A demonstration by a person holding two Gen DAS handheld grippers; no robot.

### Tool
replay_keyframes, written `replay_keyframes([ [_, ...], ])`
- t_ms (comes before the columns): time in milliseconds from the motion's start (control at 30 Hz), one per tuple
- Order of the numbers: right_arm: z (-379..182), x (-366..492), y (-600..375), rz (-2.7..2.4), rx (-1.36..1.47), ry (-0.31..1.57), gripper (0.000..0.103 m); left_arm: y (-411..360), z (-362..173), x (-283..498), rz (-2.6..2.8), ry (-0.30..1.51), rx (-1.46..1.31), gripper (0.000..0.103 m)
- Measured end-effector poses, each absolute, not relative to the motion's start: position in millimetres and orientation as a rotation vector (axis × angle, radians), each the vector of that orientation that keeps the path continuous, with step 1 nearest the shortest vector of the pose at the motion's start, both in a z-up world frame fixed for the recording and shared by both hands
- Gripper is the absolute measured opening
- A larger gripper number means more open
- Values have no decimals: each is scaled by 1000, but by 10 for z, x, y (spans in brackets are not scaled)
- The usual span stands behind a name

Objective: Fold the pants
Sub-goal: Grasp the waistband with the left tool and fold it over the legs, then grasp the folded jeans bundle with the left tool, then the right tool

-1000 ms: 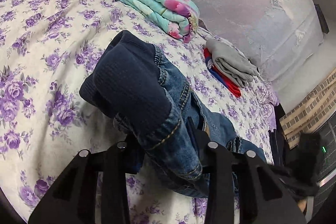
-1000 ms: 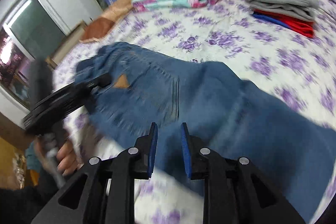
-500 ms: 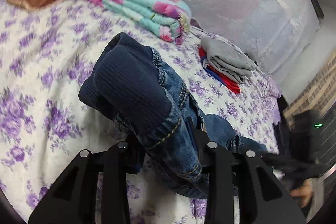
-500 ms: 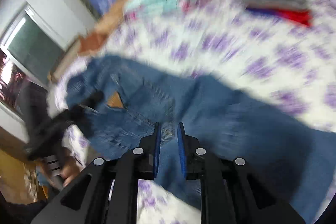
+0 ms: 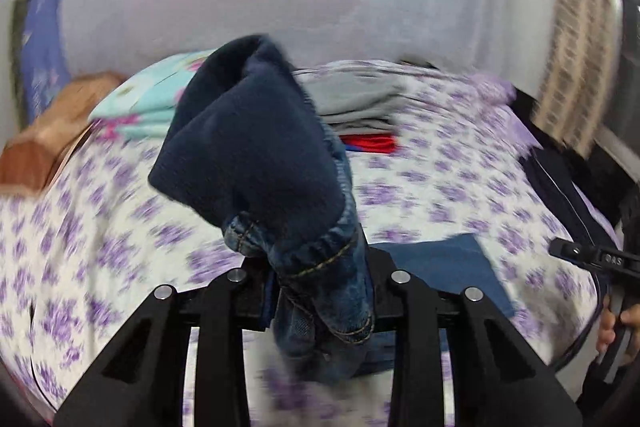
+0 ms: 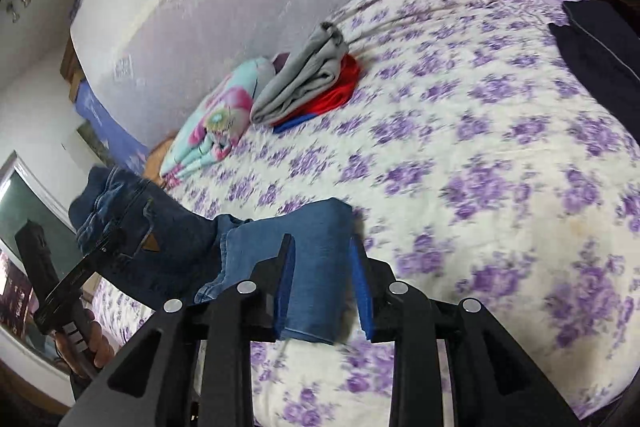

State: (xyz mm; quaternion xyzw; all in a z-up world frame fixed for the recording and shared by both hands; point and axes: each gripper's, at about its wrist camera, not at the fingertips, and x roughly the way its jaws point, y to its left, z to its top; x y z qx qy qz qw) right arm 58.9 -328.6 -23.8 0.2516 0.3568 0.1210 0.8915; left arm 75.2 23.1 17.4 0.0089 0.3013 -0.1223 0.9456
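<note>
Blue denim pants (image 6: 168, 239) lie on a bed with a purple-flowered sheet (image 6: 500, 167). My left gripper (image 5: 320, 291) is shut on the bunched waistband (image 5: 256, 155) and holds it up off the bed. It also shows at the left of the right wrist view (image 6: 96, 251). My right gripper (image 6: 322, 279) is open, its blue pads either side of a lighter leg end (image 6: 316, 255) that lies flat on the sheet. The leg end also shows in the left wrist view (image 5: 448, 263).
Folded grey and red clothes (image 6: 308, 83) and a folded floral blanket (image 6: 216, 119) lie near the far wall. A brown pillow (image 5: 52, 139) sits at the left. A dark garment (image 6: 600, 43) lies at the bed's right edge.
My left gripper has lifted the waistband and swung its view toward the wall. My right gripper has opened wider and moved to the leg end.
</note>
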Motion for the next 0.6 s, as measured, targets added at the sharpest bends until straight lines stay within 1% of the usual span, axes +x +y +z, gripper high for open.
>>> replay_keyframes([
  [133,-365,464,-3432,251,529,741,29,-437,66,834,-342,676,108,29],
  [200,-444,443,-3474,248,532,756,29,-771,-123,912,-403,769,133,29],
  [233,-489,428,-3486,247,531,770,29,-906,-221,945,-437,820,144,38],
  [267,-561,417,-3488,246,532,791,29,-1024,-333,964,-484,878,146,42],
  [300,-617,411,-3491,244,534,807,29,-1182,-480,985,-508,960,163,42],
  [333,-678,422,-3499,240,534,828,29,-1302,-578,970,-505,989,208,44],
  [367,-700,437,-3508,236,532,840,29,-1447,-637,877,-478,964,303,47],
  [433,-690,455,-3513,230,518,843,29,-1522,-595,745,-479,922,360,60],
  [533,-482,516,-3462,236,467,806,29,-1257,-342,652,-620,946,184,61],
  [567,-400,538,-3422,246,453,791,29,-1168,-268,637,-648,945,133,63],
  [600,-310,564,-3372,263,438,774,29,-1015,-148,620,-698,937,52,68],
])
